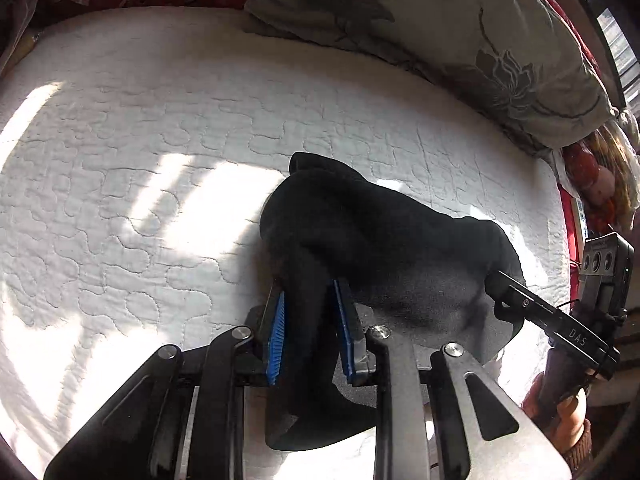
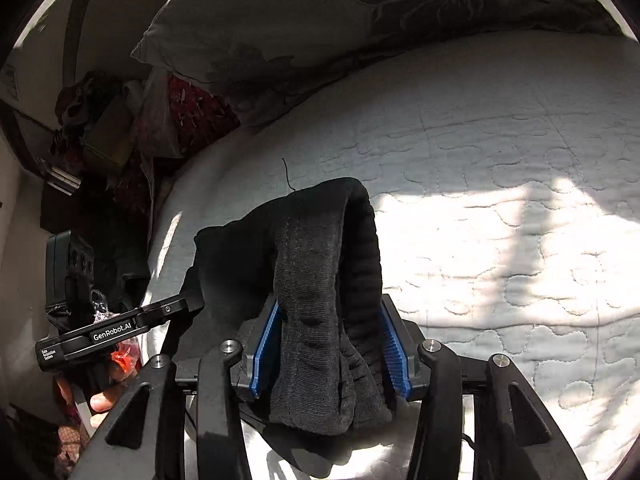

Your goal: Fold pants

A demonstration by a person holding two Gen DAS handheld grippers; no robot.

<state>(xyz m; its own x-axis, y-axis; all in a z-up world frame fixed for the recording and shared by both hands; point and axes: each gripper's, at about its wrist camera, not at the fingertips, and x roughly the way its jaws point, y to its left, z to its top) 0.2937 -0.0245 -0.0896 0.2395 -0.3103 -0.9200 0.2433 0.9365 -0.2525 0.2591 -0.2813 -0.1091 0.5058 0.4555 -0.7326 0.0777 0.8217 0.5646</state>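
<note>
The black knit pants [image 1: 380, 240] lie bunched on the white quilted bed [image 1: 160, 160], hanging in a sagging span between both grippers. My left gripper [image 1: 310, 292] has its blue pads [image 1: 276, 336] closed on a narrow fold of the fabric. In the right wrist view a thick ribbed fold of the pants [image 2: 320, 240] drapes between the pads of my right gripper [image 2: 328, 304]. Those jaws stand wide and the cloth sits loosely between them. Each gripper shows in the other's view: the right gripper [image 1: 496, 284] at the cloth's right end, the left gripper [image 2: 192, 300] at its left end.
A grey flowered pillow [image 1: 480, 40] lies along the far side of the bed [image 2: 500, 160]. Red patterned cloth and clutter [image 2: 120, 120] sit past the bed's edge. A person's hand [image 1: 568, 408] grips the right gripper's handle. Sunlit patches cross the quilt.
</note>
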